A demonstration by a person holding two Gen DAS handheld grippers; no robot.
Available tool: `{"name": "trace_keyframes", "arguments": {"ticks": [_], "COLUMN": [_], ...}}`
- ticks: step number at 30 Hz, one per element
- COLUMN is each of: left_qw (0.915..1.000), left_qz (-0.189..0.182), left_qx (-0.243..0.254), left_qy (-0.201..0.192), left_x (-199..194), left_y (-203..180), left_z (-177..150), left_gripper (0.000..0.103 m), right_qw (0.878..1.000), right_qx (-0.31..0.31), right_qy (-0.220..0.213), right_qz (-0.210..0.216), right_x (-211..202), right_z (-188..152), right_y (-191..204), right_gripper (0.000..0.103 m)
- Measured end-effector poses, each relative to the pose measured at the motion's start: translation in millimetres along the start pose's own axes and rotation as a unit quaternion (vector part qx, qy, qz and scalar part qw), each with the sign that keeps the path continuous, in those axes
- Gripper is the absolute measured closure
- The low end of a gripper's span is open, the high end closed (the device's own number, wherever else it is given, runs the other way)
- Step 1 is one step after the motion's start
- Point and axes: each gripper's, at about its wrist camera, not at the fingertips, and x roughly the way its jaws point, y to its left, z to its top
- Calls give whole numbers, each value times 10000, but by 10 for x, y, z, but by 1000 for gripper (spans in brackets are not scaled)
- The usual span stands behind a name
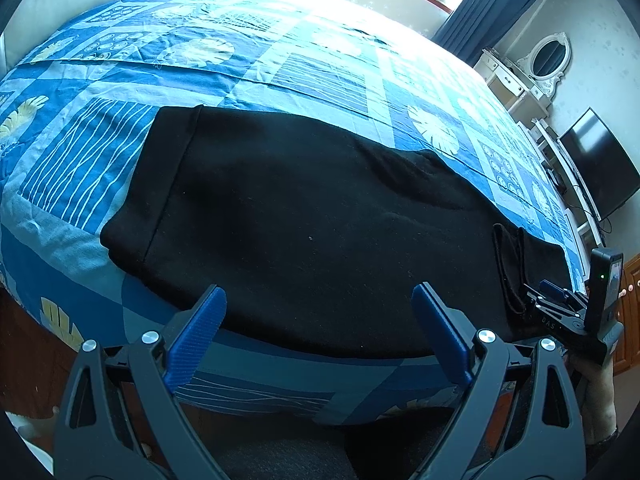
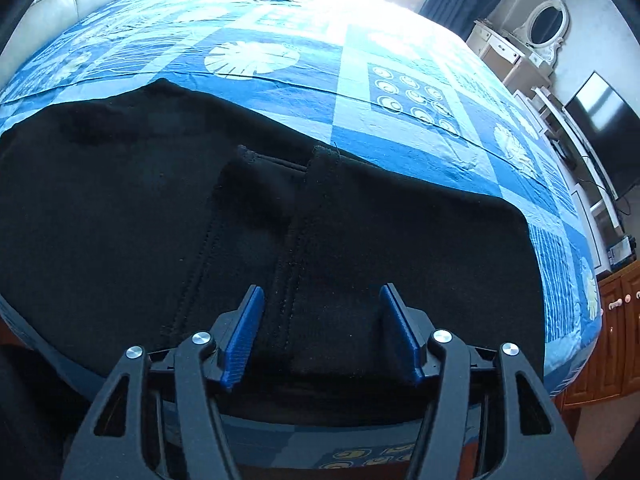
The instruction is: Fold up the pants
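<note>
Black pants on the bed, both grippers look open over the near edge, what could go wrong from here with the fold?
1. The black pants lie close to the near edge of the bed; a pull toward the person could drag them off.
2. The right gripper stands open over bunched cuff layers, so it may pinch only the top layer.
3. The left gripper hovers open, holding nothing, so the waistband end could shift while the right side is lifted.

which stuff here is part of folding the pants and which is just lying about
Job:
- black knit pants
- left claw, open
- right claw, open over the pants
- blue leaf-print bedspread

Lying about:
- oval white-framed mirror
- black flat television
- dark blue curtains
</note>
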Motion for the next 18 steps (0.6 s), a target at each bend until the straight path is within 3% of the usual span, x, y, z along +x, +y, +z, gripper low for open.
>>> {"name": "trace_keyframes", "arguments": {"ticks": [3,6,11,14,16,18], "left_qw": [10000,9999,9999,9999,9999,9999], "left_qz": [-20,-45,-40,-29,-25,-20], "left_qx": [-64,-109,-85,-96,-104,-133], "left_qy": [26,57,45,48,61,67], "left_x": [6,18,20,20,26,24], "left_y": [6,9,-8,-7,-1,14], "left_z": [-3,-9,-16,-20,-21,-22], "left_gripper": [9,9,9,9,9,9], "right_qw": [9991,9925,9555,9500,9527,9475], "right_qx": [286,756,1437,1271,1184,1367], "right_qy": [57,6,35,172,332,350], "right_qz": [322,965,2577,2847,2777,2869], "right_x": [16,-89,-222,-199,-59,34], "right_z": [-17,5,53,38,-3,-46], "right_y": [-177,-310,-240,62,220,238], "right_gripper": [92,95,95,95,95,95]}}
